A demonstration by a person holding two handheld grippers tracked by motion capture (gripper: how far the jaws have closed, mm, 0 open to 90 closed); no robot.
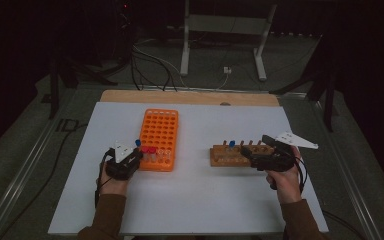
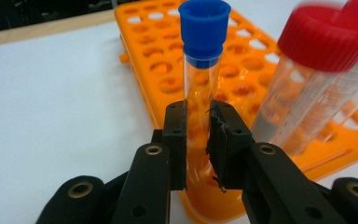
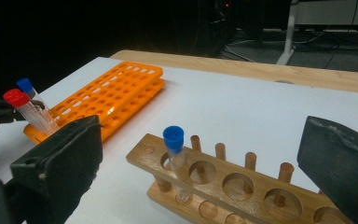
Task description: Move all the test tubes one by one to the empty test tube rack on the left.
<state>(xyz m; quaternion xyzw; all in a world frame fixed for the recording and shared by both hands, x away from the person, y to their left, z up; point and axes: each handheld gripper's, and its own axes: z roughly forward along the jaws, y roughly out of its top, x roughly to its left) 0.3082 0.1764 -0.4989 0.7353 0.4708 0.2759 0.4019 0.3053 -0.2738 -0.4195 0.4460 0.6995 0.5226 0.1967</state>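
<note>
My left gripper (image 2: 198,135) is shut on a clear tube with a blue cap (image 2: 204,42), held upright, its lower end down at the near left corner of the orange rack (image 2: 233,70). Red-capped tubes (image 2: 317,51) stand in that rack just to the right. In the high view the left gripper (image 1: 132,152) sits at the near left corner of the orange rack (image 1: 160,137). My right gripper (image 3: 203,135) is open, its jaws wide on either side of a wooden rack (image 3: 242,186) that holds one blue-capped tube (image 3: 173,140). Nothing touches its pads.
The wooden rack (image 1: 232,156) lies right of centre on the white tabletop (image 1: 195,200). A wooden strip (image 1: 190,96) runs along the table's far edge. Cables and metal stand legs (image 1: 185,45) lie on the dark floor beyond.
</note>
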